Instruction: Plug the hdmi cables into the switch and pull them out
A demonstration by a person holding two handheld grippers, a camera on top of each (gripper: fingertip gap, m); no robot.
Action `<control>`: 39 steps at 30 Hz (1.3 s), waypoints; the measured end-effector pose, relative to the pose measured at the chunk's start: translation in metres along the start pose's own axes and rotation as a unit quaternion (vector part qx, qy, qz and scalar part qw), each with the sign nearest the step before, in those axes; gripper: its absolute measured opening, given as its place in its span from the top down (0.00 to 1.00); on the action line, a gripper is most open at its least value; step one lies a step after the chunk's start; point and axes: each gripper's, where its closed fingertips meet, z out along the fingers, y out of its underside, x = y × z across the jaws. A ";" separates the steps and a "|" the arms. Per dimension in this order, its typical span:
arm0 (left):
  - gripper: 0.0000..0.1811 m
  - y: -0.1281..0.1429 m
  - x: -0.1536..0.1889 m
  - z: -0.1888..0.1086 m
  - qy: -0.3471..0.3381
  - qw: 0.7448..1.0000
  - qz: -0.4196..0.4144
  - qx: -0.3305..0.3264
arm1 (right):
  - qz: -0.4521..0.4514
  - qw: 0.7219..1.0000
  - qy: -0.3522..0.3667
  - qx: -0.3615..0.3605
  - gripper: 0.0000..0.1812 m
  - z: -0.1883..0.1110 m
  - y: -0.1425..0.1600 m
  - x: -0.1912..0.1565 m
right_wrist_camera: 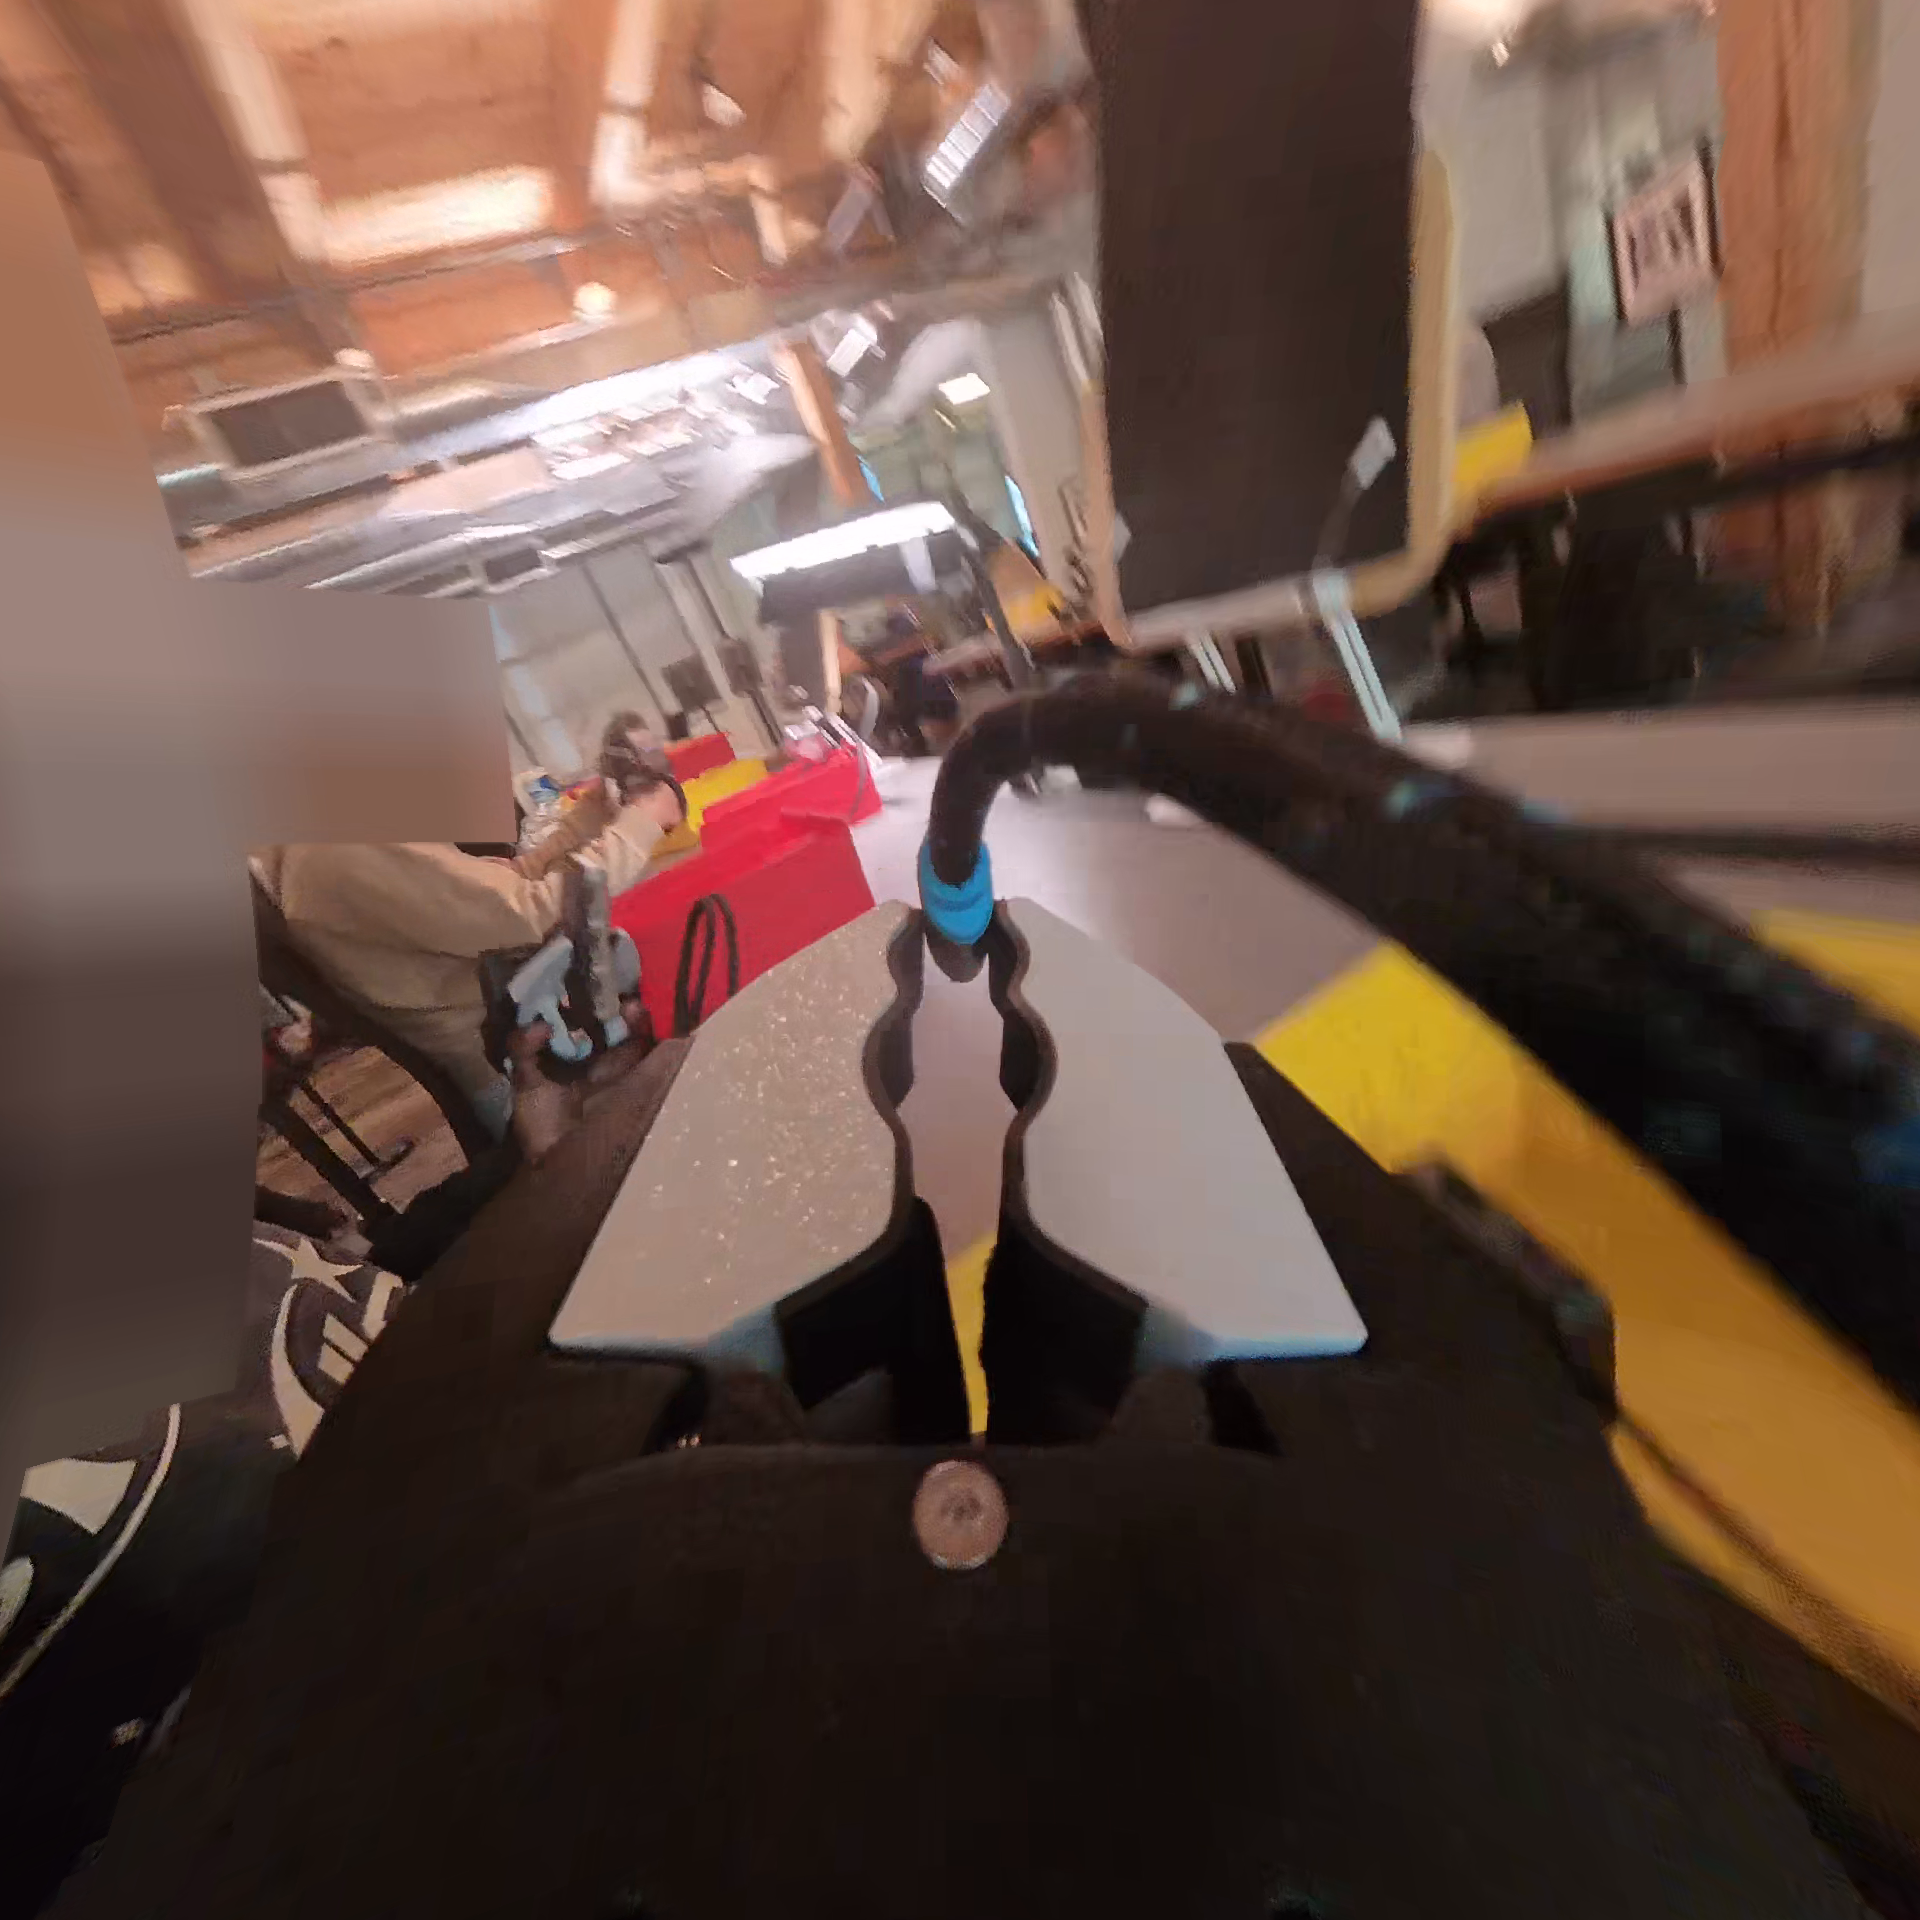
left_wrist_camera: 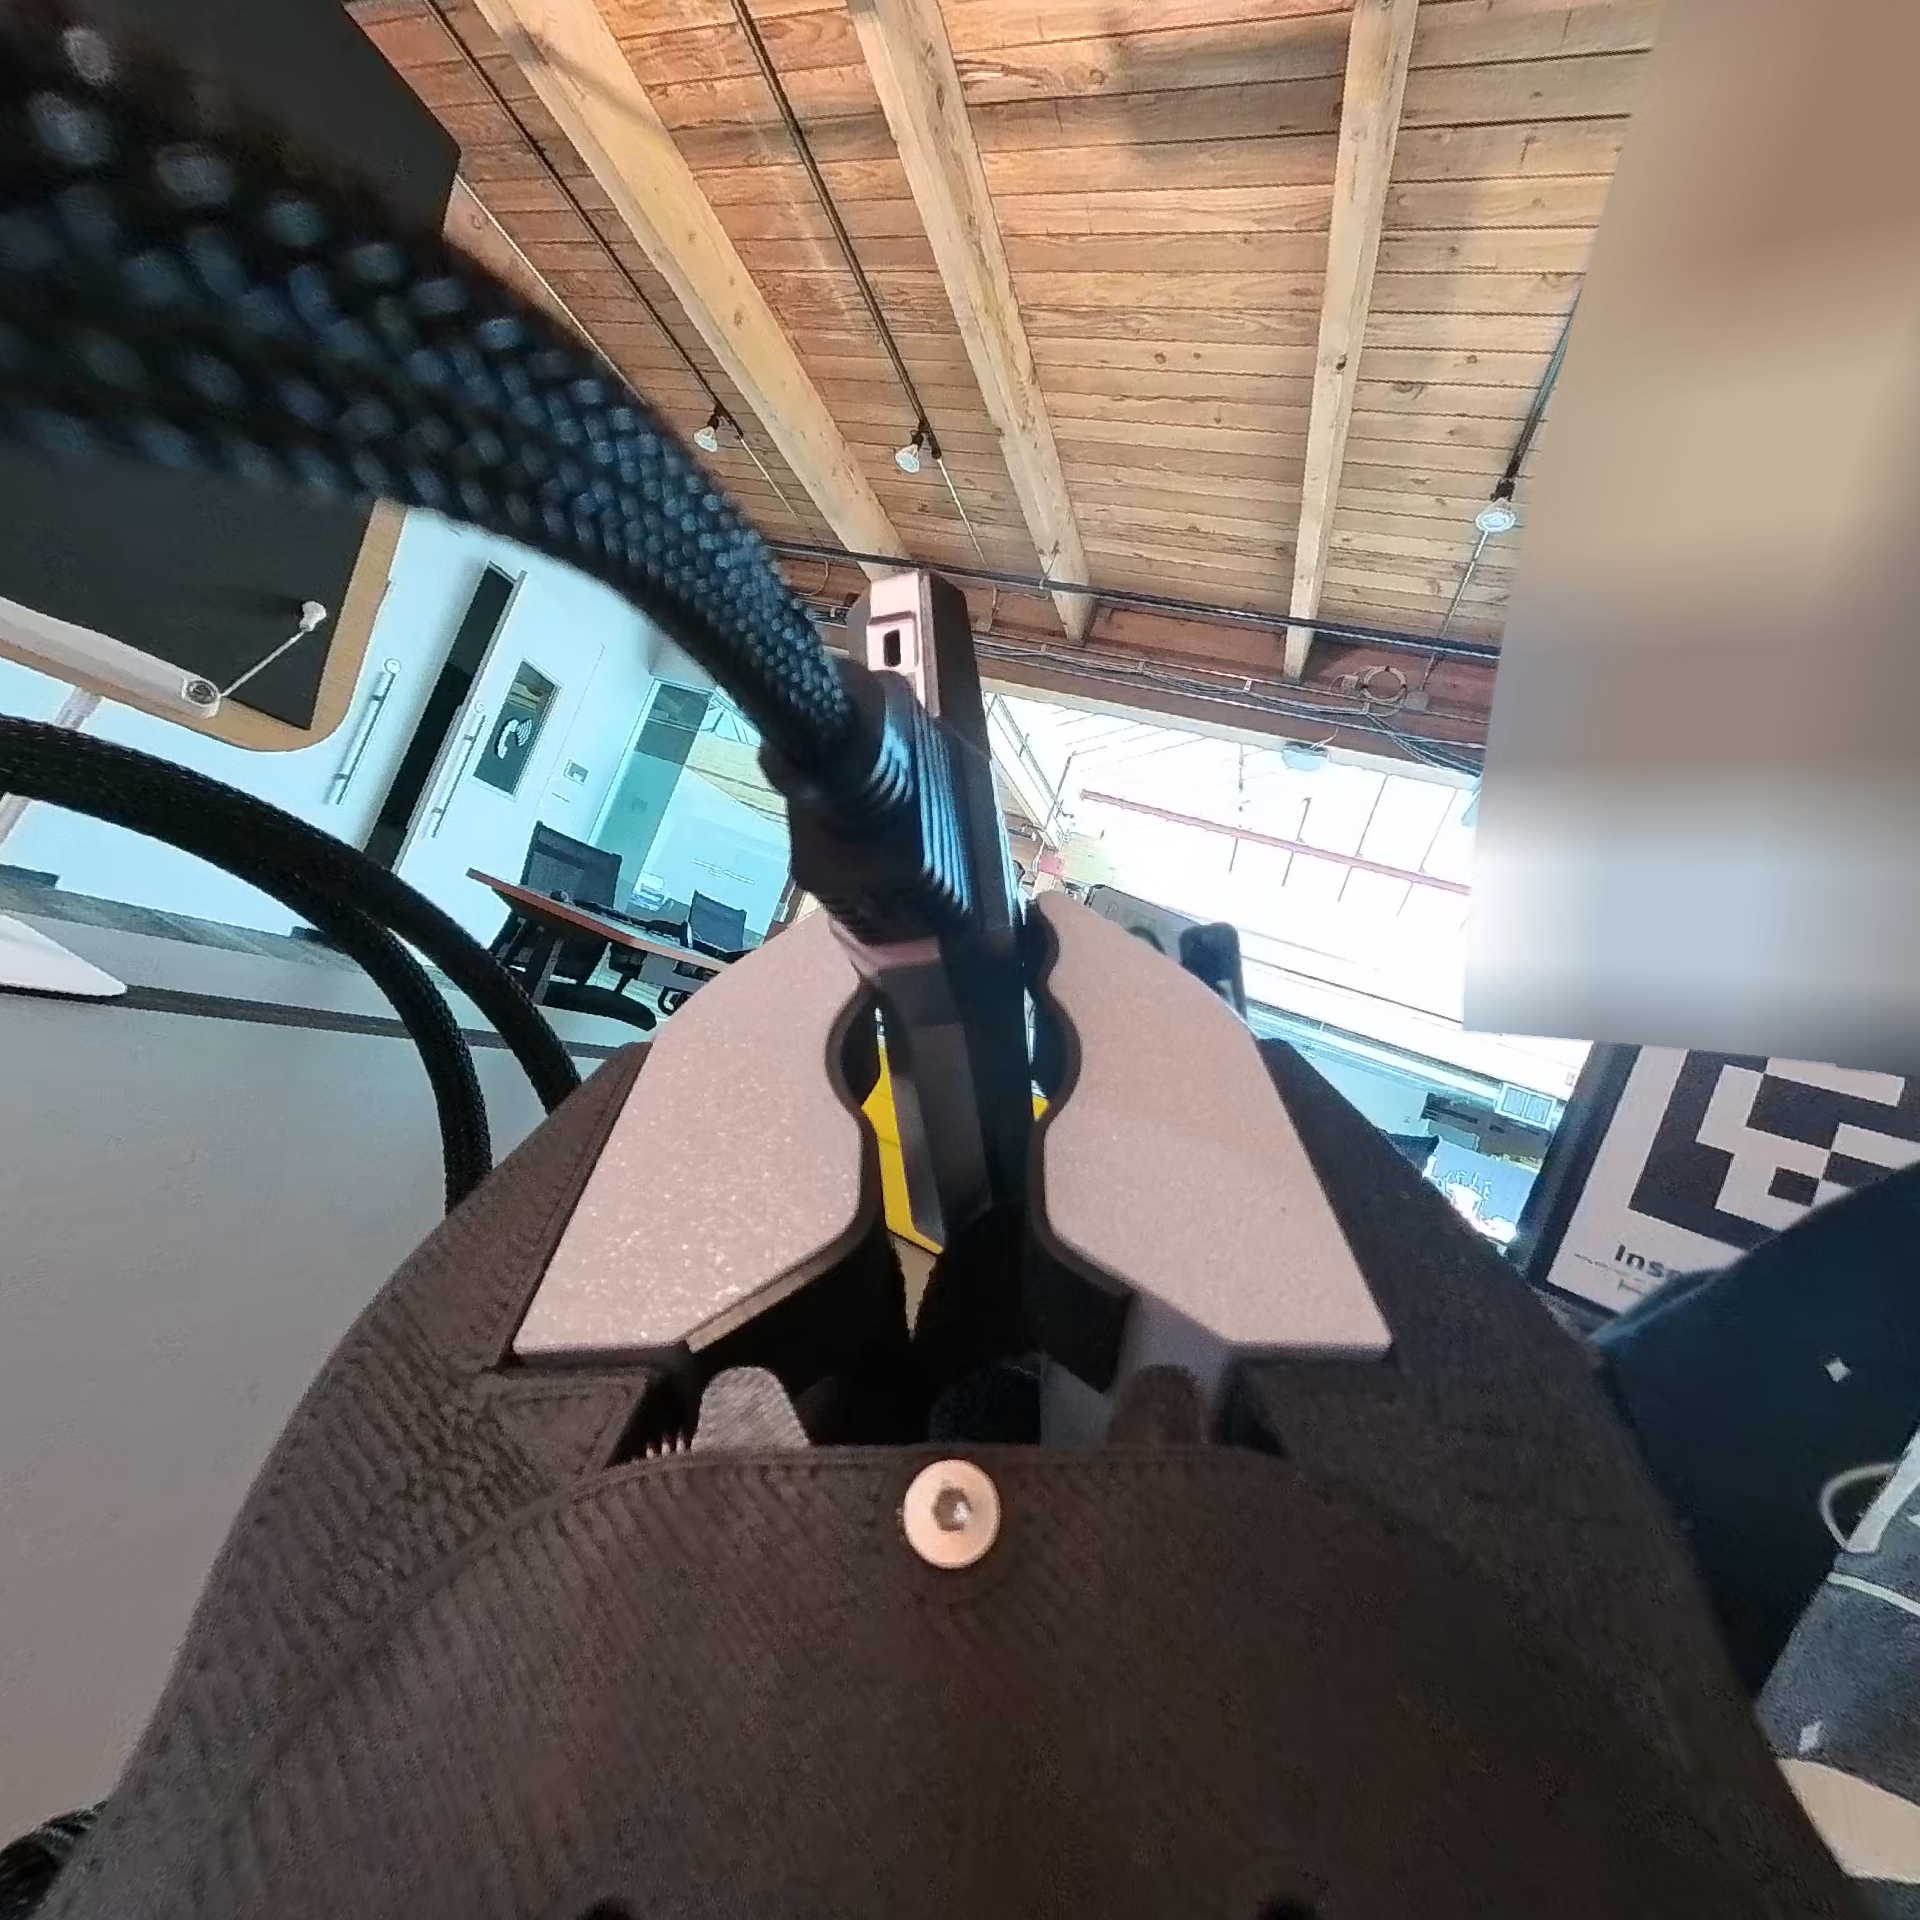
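Holding the switch (left_wrist_camera: 940, 831) up in the air, the left gripper (left_wrist_camera: 951, 971) has its two grey fingers (left_wrist_camera: 717, 1122) squeezed tight on the thin dark box, which stands on its edge and points at the wooden ceiling (left_wrist_camera: 1091, 291). One thick black braided cable (left_wrist_camera: 520, 436) is plugged into the side of the switch, and its ribbed plug (left_wrist_camera: 894, 810) sits flat against the box. A small open port (left_wrist_camera: 890, 649) shows near the top of the box, so there looks to be room for another plug. The right gripper (right_wrist_camera: 961, 940) pinches a second cable (right_wrist_camera: 1351, 831) at its very tips, right by a blue band (right_wrist_camera: 956, 894) near the end, and the plug end itself is hidden behind the tips. That picture is blurry, so it is hard to tell more. As a guess, one cable is in and one is out, so plugging or pulling is about half done. Around them are a grey table (left_wrist_camera: 187, 1195), another loop of black cable (left_wrist_camera: 343, 904), a yellow strip (right_wrist_camera: 1507, 1195), a red box (right_wrist_camera: 769, 904) and a person's sleeve (right_wrist_camera: 416, 914) far off. The heavy cable swings close to the left camera and could tug the switch or get in the way.
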 end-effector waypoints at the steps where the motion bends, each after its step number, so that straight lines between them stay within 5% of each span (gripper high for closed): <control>1: 0.87 0.000 0.000 0.000 0.000 1.000 0.000 0.000 | 0.031 0.999 0.031 -0.030 0.93 -0.002 0.017 0.010; 6: 0.87 0.000 0.000 0.000 -0.001 1.000 0.001 -0.001 | 0.124 0.934 0.181 -0.282 0.93 -0.035 0.111 0.044; 14: 0.87 0.001 0.001 0.001 0.000 1.000 0.005 -0.002 | 0.183 0.874 0.156 -0.421 0.93 -0.051 0.159 0.029; 18: 0.87 0.001 0.001 0.001 0.001 1.000 0.005 -0.002 | 0.197 0.817 0.160 -0.517 0.92 -0.068 0.175 0.021; 24: 0.87 0.000 0.000 0.000 0.000 1.000 0.002 0.001 | 0.145 0.795 0.187 -0.558 0.75 -0.074 0.157 0.017; 30: 0.86 0.000 0.001 0.000 0.002 1.000 0.001 0.001 | 0.031 0.858 0.153 -0.489 0.69 -0.058 0.109 -0.005; 34: 0.87 -0.001 0.001 0.000 0.001 1.000 0.000 0.003 | -0.151 0.882 0.283 -0.346 0.73 -0.057 0.027 0.035; 36: 0.87 -0.001 0.001 0.000 0.001 1.000 0.000 0.003 | -0.228 0.858 0.333 -0.318 0.78 -0.066 0.001 0.059; 39: 0.87 -0.001 0.000 -0.001 0.001 1.000 -0.001 0.004 | -0.307 0.770 0.378 -0.412 0.79 -0.088 0.009 0.095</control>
